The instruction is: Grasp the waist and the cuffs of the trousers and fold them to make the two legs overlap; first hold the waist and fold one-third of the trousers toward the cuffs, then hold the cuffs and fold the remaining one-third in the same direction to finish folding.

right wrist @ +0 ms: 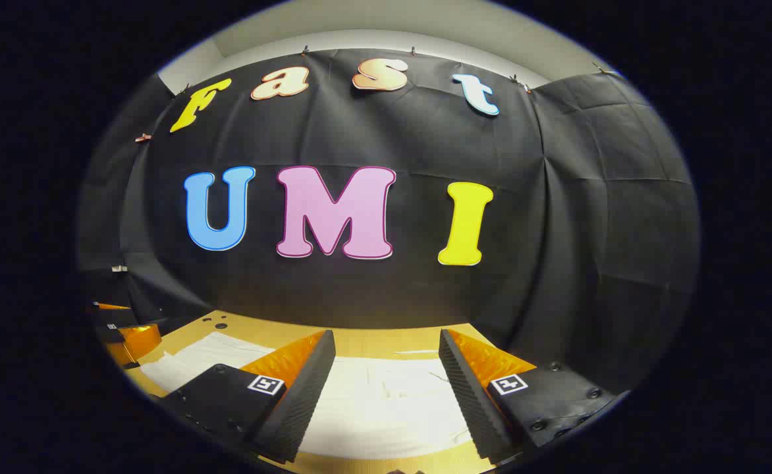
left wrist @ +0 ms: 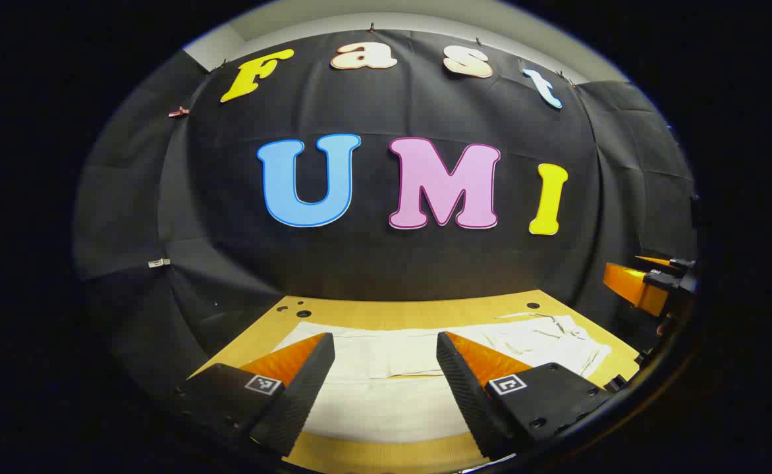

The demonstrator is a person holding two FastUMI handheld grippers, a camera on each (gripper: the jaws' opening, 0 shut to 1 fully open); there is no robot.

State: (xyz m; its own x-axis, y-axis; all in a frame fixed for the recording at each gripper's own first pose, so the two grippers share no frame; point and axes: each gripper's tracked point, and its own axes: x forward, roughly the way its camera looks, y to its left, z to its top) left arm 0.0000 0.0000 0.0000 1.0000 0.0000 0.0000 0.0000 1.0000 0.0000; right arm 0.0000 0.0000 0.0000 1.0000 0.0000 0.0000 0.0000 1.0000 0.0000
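Note:
Cream-white trousers lie flat across the wooden table, with the rumpled waist end toward the right of the left gripper view. My left gripper hovers over the leg part, open, with nothing between its fingers. In the right gripper view the trousers spread under my right gripper, which is also open and holds nothing. The right gripper shows at the right edge of the left gripper view, and the left gripper at the left edge of the right gripper view.
The wooden table ends close to the black cloth wall behind it. A few small dark holes mark the tabletop near its far left corner. Bare wood shows along the near edge.

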